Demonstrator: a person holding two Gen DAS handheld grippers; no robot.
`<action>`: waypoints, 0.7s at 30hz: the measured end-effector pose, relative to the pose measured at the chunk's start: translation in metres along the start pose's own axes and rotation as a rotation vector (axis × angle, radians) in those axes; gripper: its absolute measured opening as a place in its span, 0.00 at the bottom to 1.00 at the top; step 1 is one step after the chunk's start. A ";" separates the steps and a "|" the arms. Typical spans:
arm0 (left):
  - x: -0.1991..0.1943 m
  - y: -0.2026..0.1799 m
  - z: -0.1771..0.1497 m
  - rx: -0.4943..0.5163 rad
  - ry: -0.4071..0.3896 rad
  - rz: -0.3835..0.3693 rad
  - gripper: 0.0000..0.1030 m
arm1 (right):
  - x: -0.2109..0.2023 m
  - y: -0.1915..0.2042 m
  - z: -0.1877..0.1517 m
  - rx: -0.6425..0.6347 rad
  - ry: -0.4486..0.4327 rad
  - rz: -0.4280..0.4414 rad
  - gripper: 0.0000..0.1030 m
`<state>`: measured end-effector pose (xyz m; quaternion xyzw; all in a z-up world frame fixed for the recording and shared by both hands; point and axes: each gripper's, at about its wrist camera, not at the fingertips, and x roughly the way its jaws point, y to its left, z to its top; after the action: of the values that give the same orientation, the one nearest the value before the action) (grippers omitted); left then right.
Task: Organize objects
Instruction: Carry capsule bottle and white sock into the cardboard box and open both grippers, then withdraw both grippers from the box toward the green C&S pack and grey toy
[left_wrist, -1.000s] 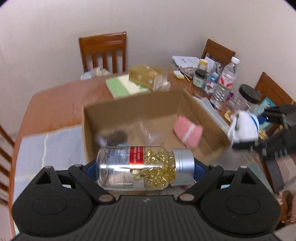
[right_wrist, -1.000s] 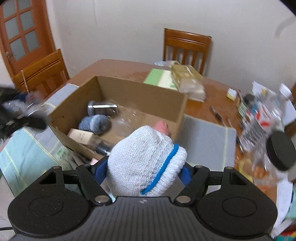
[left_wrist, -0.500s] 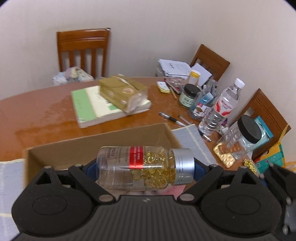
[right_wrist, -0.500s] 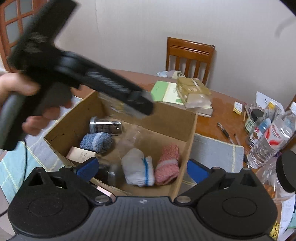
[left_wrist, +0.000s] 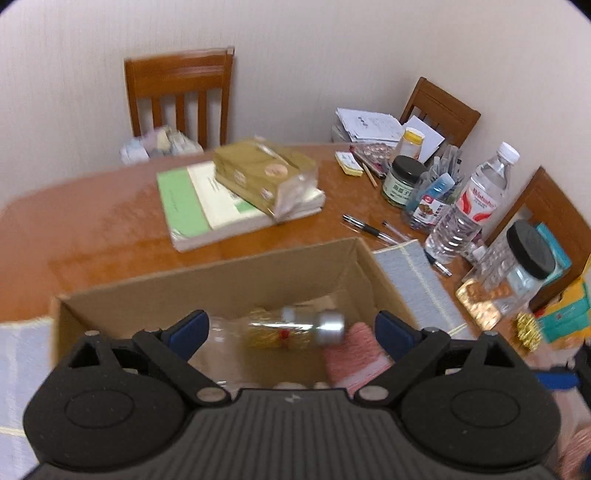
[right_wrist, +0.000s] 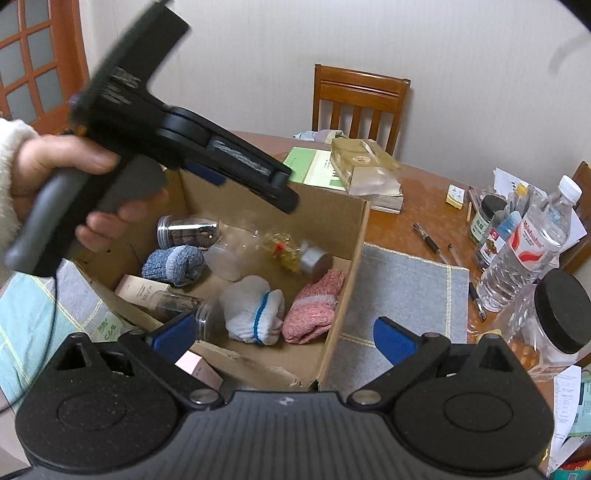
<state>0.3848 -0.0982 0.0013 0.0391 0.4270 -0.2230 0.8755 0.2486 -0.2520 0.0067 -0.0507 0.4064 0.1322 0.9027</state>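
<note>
Capsule bottle (left_wrist: 295, 328) blurred inside my cardboard box (right_wrist: 332, 221).
My left tongs (left_wrist: 291, 332) are opening, touching nothing; right tongs (right_wrist: 284, 336) gape empty.

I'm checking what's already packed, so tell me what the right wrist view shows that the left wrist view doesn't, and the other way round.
Only the right wrist view shows the blue sock, the white sock, the dark-filled jar at the box's back, and the hand holding the left gripper. Only the left wrist view shows the second chair behind the paper pile. Both show the cardboard box, the capsule bottle, blurred between the left gripper's opening fingers, the pink sock, and the water bottle.
</note>
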 end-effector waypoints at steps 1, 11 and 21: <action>-0.007 0.000 -0.002 0.020 -0.010 0.014 0.94 | 0.001 0.001 -0.001 -0.002 0.002 0.000 1.00; -0.067 0.004 -0.044 0.084 -0.060 0.064 0.97 | 0.000 0.021 -0.020 -0.068 -0.002 -0.025 1.00; -0.101 -0.001 -0.099 0.091 -0.075 0.099 0.97 | -0.004 0.034 -0.047 -0.059 0.014 -0.045 1.00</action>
<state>0.2581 -0.0372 0.0165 0.0918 0.3809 -0.2000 0.8980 0.2025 -0.2300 -0.0210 -0.0873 0.4073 0.1236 0.9007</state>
